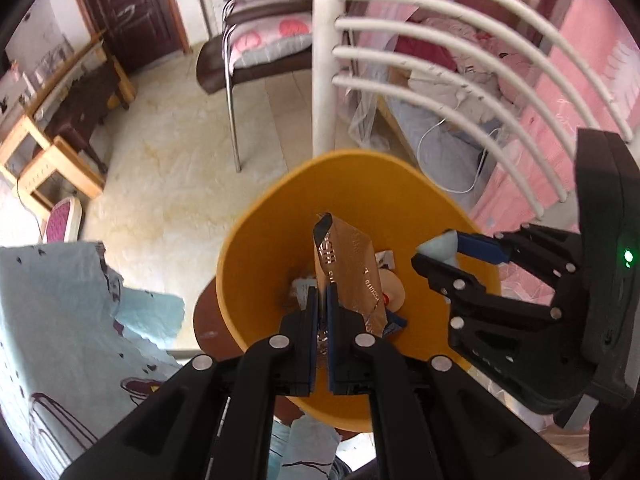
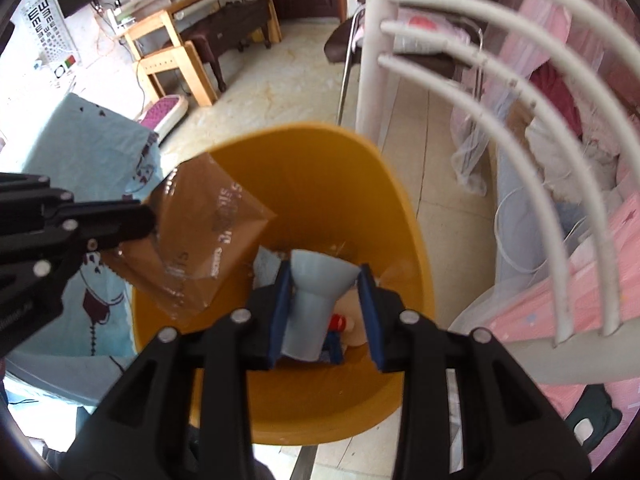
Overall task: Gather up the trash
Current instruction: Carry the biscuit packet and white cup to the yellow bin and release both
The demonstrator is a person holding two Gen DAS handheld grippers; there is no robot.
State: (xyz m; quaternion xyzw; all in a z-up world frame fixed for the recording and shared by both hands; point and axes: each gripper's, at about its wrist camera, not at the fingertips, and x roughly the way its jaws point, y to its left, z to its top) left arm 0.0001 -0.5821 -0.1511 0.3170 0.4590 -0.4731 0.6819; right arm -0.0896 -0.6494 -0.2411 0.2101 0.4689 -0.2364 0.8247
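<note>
Orange bin (image 2: 404, 216) stood on the floor directly under both grippers, mouth up, w/ a few scraps already at its bottom. Left gripper (image 1: 322, 300) was clenched on a brown wrapper (image 1: 348, 272), long axis roughly vertical, lower end already below the rim. Right gripper (image 2: 326, 300) had the pale blue cup (image 2: 316, 292) between its pads, wide mouth fwd toward the bin floor; left pad touched, right pad stood apart, so prob. released. Both items over the opening, straight drop.
</note>
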